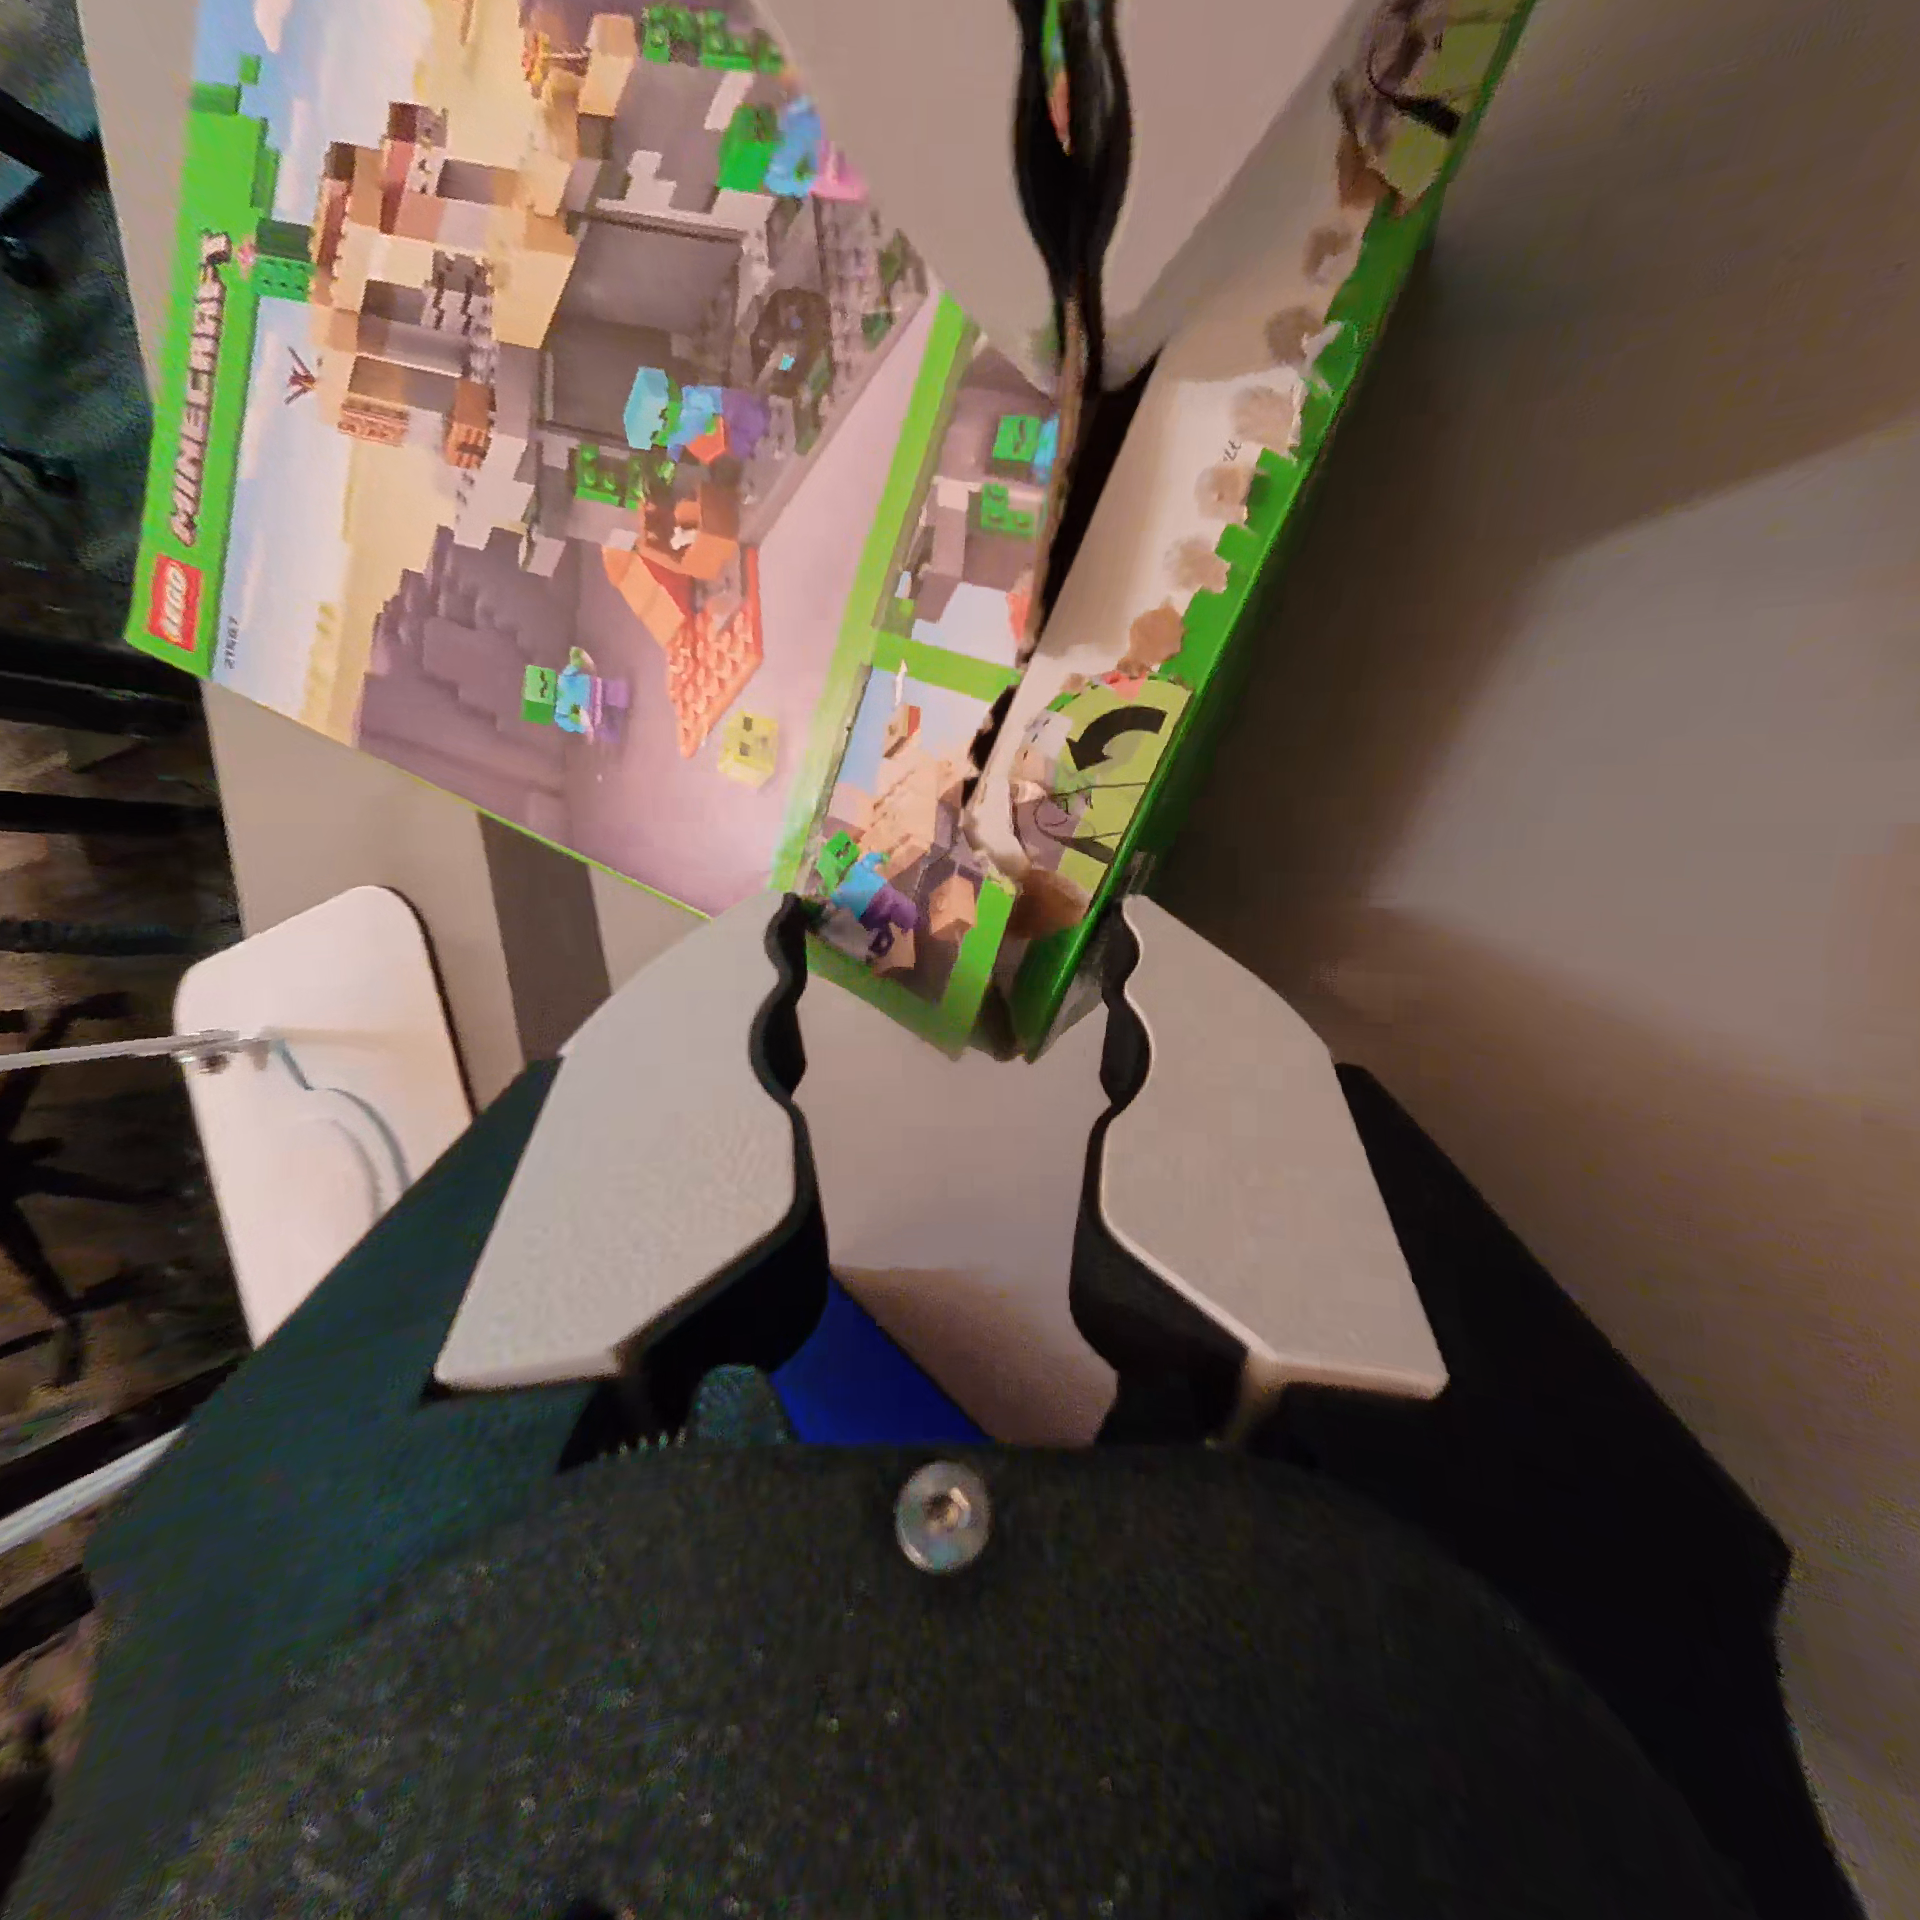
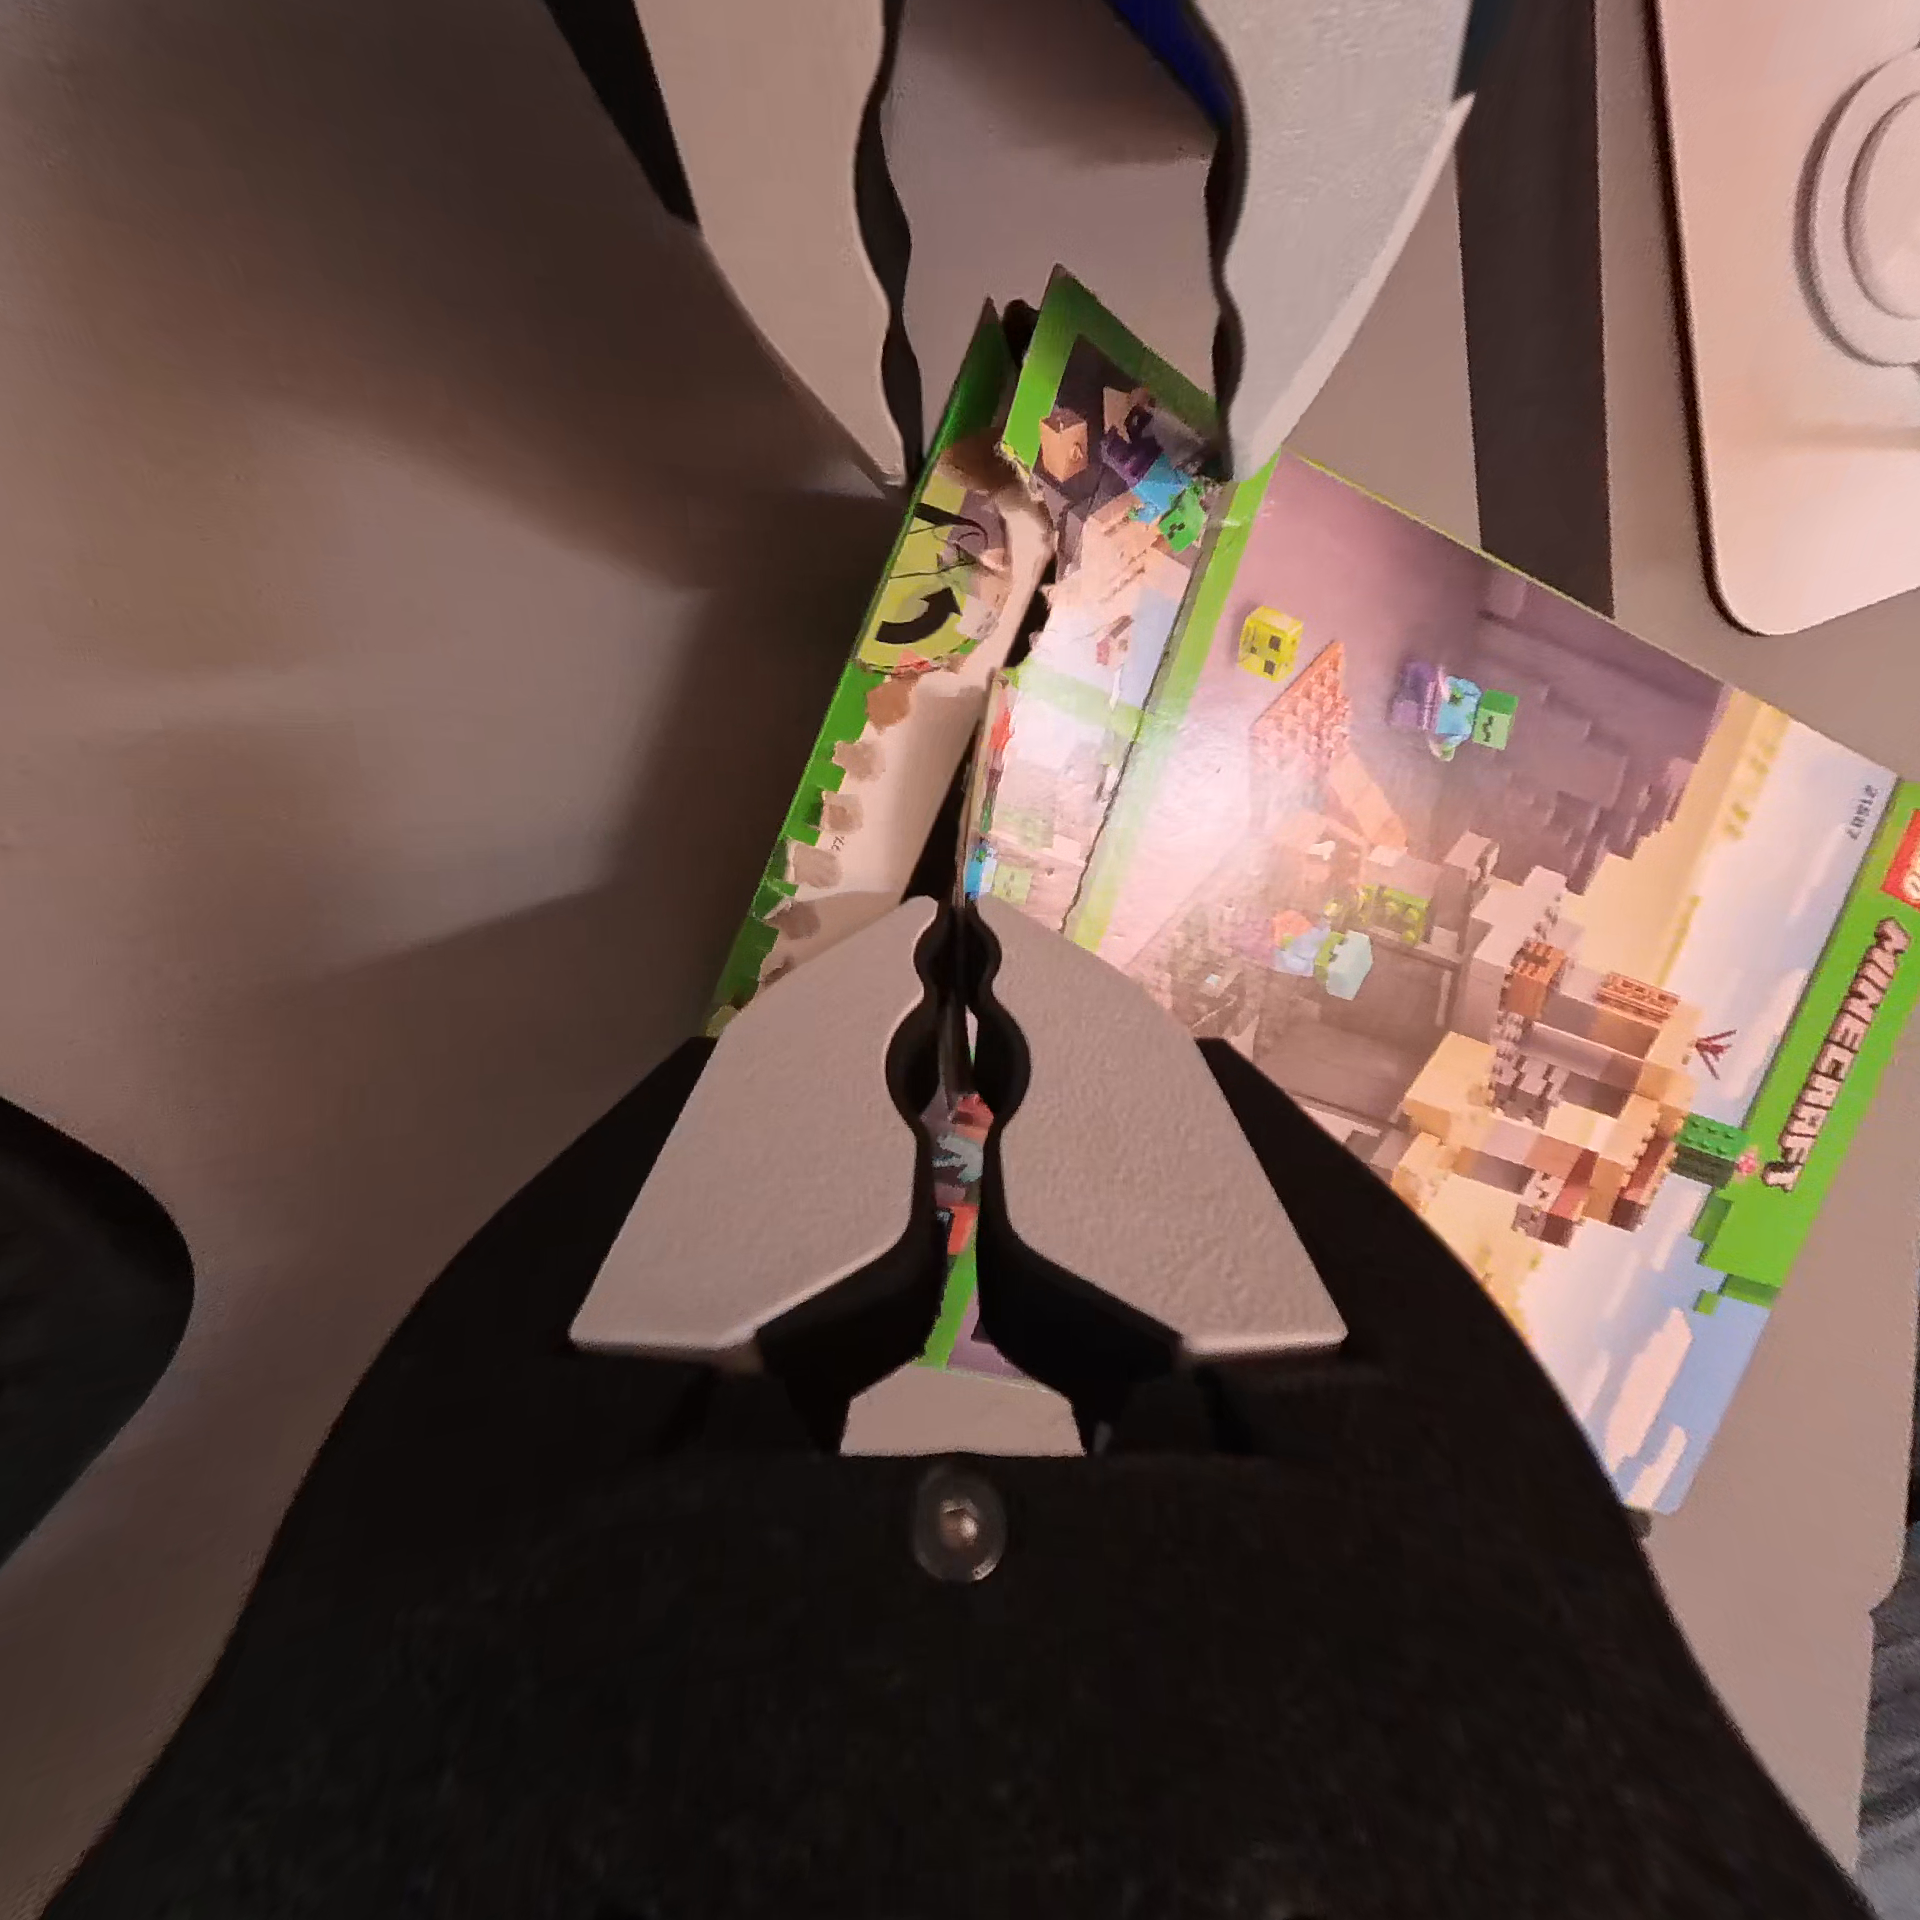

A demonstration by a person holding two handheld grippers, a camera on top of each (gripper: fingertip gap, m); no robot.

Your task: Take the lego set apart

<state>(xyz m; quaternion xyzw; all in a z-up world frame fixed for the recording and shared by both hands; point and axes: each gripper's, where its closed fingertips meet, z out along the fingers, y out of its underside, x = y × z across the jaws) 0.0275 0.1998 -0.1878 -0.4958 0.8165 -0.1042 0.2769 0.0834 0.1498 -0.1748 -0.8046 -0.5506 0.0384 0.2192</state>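
Observation:
A green lego box (image 1: 499, 436) with a printed picture front is held between both grippers over a white table (image 1: 1610, 935). Its end is torn open, with ragged flaps (image 1: 1132, 582) spread apart. My left gripper (image 1: 956, 930) has its jaws wide across the box's end corner, with one fingertip touching each side. My right gripper (image 2: 961, 935) is shut on the printed end flap (image 2: 958, 1148), which runs between its pads. The right gripper also shows at the top of the left wrist view (image 1: 1075, 343), and the left gripper at the top of the right wrist view (image 2: 1070, 447). The box (image 2: 1455, 883) lies to the right there.
A white flat stand base (image 1: 312, 1101) with a round boss sits by the table edge; it also shows in the right wrist view (image 2: 1818, 312). A dark strip (image 2: 1538, 312) runs beside it. Dark floor (image 1: 83, 935) lies beyond the table. A blue part (image 1: 873, 1382) shows under the left gripper. Some 8 cm of space lies between my two pairs of fingers.

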